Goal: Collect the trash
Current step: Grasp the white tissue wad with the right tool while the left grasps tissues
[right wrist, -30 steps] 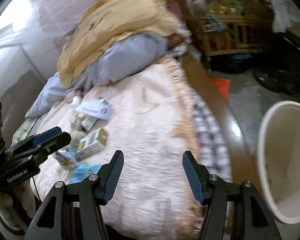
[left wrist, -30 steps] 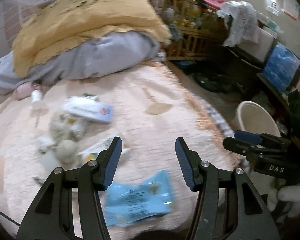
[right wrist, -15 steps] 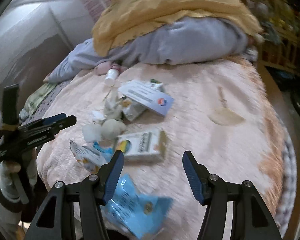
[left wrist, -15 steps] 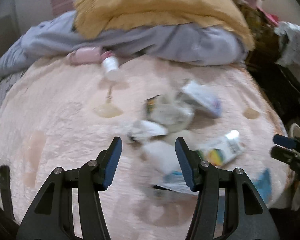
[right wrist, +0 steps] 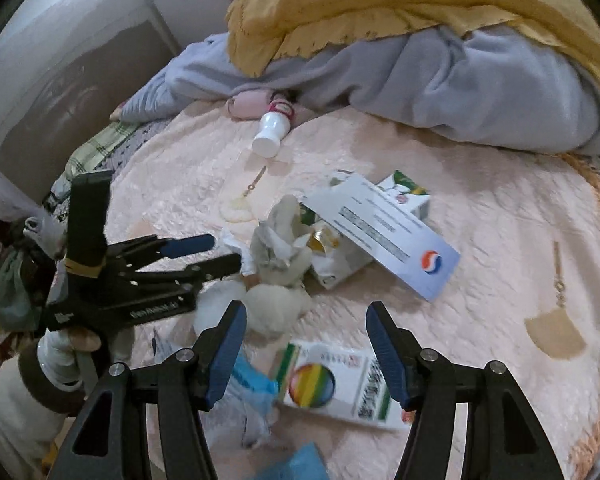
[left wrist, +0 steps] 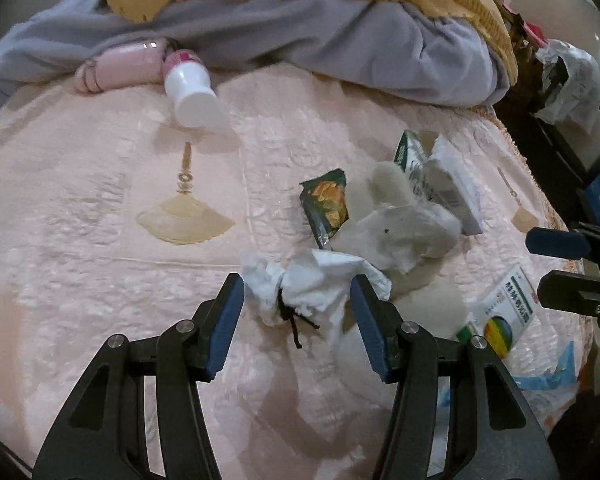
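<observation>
The left gripper (left wrist: 296,312), jaws apart and empty, frames a crumpled white tissue (left wrist: 300,284) on the bed (left wrist: 80,200), light and soft, best pinched mid-bunch.

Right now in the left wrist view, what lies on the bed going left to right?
Pink pouch → white bottle → crumpled white tissue between the left gripper fingers → flat white box → rainbow-logo box → right gripper at the edge.

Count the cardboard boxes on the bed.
3. Rainbow-printed box nearest the right wrist camera; long white box mid-pile; green-and-white carton behind, partly under it. Tissues may hide more.
</observation>
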Tool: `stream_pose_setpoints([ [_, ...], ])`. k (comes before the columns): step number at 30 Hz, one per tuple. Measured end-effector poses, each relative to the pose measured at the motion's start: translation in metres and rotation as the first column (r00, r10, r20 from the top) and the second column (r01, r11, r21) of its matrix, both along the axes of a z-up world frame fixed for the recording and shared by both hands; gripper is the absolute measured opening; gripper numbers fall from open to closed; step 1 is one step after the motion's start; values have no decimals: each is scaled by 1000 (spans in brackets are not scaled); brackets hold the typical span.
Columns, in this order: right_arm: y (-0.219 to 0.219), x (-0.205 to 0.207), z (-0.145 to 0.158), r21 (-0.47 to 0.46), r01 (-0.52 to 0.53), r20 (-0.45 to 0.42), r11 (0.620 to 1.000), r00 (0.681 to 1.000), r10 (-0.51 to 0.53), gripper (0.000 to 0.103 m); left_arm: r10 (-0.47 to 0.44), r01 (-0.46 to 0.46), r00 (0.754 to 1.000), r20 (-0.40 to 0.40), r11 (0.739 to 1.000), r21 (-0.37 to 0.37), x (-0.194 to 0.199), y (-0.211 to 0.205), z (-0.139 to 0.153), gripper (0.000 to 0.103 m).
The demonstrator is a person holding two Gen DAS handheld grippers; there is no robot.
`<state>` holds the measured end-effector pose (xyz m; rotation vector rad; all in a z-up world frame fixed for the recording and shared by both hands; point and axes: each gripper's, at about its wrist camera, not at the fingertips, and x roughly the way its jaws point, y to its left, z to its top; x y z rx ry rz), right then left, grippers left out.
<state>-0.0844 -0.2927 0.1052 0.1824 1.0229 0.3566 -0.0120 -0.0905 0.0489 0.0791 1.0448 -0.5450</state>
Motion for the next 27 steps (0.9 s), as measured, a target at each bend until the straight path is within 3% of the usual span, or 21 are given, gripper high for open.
stream_pose_setpoints([
  [2,3,7,-6,16,-7,-15,1000,1000,7,60,-11,10,1000,-17,1000,-22,3,1,-6,48],
  [3,5,10,-8,23,-8,-24,1000,1000,9,60,-16,16,1000,-18,999,-28,3,2,-7,33],
  [4,6,13,-11,30,-10,-34,999,999,11,60,-17,16,1000,-17,1000,-26,3,3,-7,27],
  [6,11,18,-16,34,-17,-49,999,999,19,60,-18,18,1000,-12,999,-48,1,10,-3,19],
  [11,33,31,-27,3,-49,-71,999,996,49,60,55,-50,997,54,996,-80,-6,38,18,15],
  [13,38,38,-30,2,-34,-71,999,997,34,60,81,-75,995,61,993,-96,-8,48,26,3],
  [16,44,48,-37,28,-27,-99,999,995,30,59,102,-94,993,68,990,-108,-11,58,33,3],
  [18,53,52,-45,7,-44,-130,999,991,45,48,107,-98,991,77,989,-107,-13,60,35,3],
  [20,59,54,-55,-6,-59,-157,998,986,58,46,102,-95,992,73,990,-103,-13,61,34,3],
  [24,54,51,-51,-6,-48,-126,999,991,47,36,116,-111,992,48,990,-90,-5,55,23,6],
  [26,46,45,-41,-21,-49,-92,999,995,46,35,104,-100,994,39,991,-89,-1,49,18,24],
  [27,41,41,-36,-28,-49,-78,998,996,47,35,99,-96,994,37,992,-86,1,45,14,48],
])
